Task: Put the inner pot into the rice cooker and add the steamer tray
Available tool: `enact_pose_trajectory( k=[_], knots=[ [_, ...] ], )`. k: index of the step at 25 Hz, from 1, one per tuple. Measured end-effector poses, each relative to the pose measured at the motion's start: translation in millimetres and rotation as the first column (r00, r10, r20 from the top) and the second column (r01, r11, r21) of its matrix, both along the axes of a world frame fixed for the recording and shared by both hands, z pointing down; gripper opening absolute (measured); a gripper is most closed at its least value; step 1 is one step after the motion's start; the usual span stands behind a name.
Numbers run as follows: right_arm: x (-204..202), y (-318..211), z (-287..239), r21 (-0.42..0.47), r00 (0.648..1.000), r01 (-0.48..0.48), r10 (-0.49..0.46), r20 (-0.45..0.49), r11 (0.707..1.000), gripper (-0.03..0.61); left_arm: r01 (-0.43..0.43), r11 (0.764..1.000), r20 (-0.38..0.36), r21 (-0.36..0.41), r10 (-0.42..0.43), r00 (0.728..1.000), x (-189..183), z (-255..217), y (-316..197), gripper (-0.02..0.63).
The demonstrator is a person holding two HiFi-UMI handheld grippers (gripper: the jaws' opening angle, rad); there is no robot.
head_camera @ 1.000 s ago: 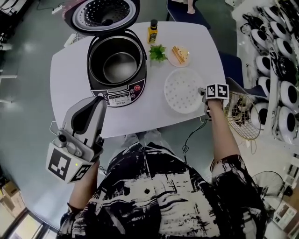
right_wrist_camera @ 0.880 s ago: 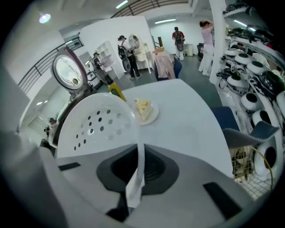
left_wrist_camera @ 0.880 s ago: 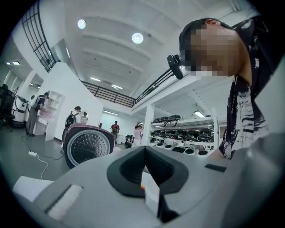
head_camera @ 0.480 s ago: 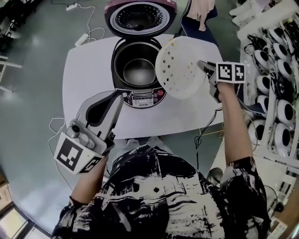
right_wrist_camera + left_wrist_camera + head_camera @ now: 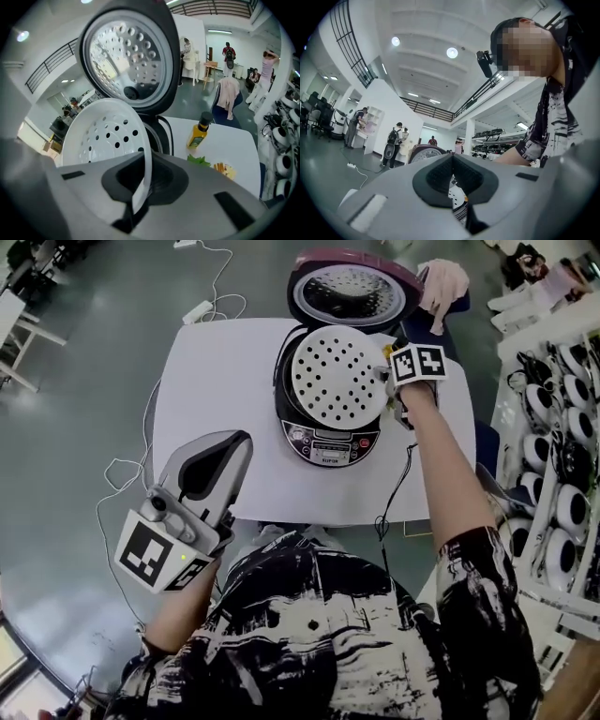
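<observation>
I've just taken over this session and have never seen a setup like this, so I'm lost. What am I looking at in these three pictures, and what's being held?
No robot here: a person holds a two-jaw gripper in each hand. The top-down picture comes from a camera on their head. The other two cameras ride on the grippers, looking along the jaws. On the white table stands a rice cooker, lid up. The right gripper is shut on the rim of the white perforated steamer tray, holding it over the cooker's opening. The left gripper is shut and empty, off the table near the person's body. Also on the table: a yellow bottle, green leaves and a plate of food.
</observation>
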State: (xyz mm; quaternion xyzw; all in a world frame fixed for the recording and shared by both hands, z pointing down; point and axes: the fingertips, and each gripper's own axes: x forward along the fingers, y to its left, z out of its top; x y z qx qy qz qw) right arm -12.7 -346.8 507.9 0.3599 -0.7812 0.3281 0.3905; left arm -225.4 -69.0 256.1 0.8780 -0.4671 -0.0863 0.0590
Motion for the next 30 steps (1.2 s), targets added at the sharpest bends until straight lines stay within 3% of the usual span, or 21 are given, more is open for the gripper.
enact_pose_trajectory(
  k=[12,18,23,28,30],
  knots=[
    [-4.0,-7.5,46.2,-0.011,0.978,-0.028,0.025,-0.207,1.0,0.002,0.074,0.997,-0.014,-0.018,-0.074,0.997,-46.7,12.0,14.1,0.005],
    [-10.3,-8.7,44.0,0.072,0.942,0.093,-0.064,-0.329,0.993,0.011,0.072,0.997,-0.024,-0.024,-0.072,0.997,-51.0,13.7,13.1,0.005],
    [-8.6,-7.2,40.2,0.133,0.899,0.198,-0.126,-0.419,0.971,0.038,0.053,0.998,-0.028,-0.019,-0.053,0.998,-47.4,13.7,10.4,0.005],
    [-11.1,-3.2,37.5,0.163,0.884,0.263,-0.17,-0.436,0.951,0.043,0.028,1.0,-0.024,-0.013,-0.028,0.999,-39.5,10.9,7.6,0.005],
    [-9.3,-2.0,35.6,0.179,0.887,0.27,-0.171,-0.429,0.946,0.081,0.018,1.0,-0.022,-0.011,-0.019,1.0,-35.2,9.7,7.5,0.005]
  ],
)
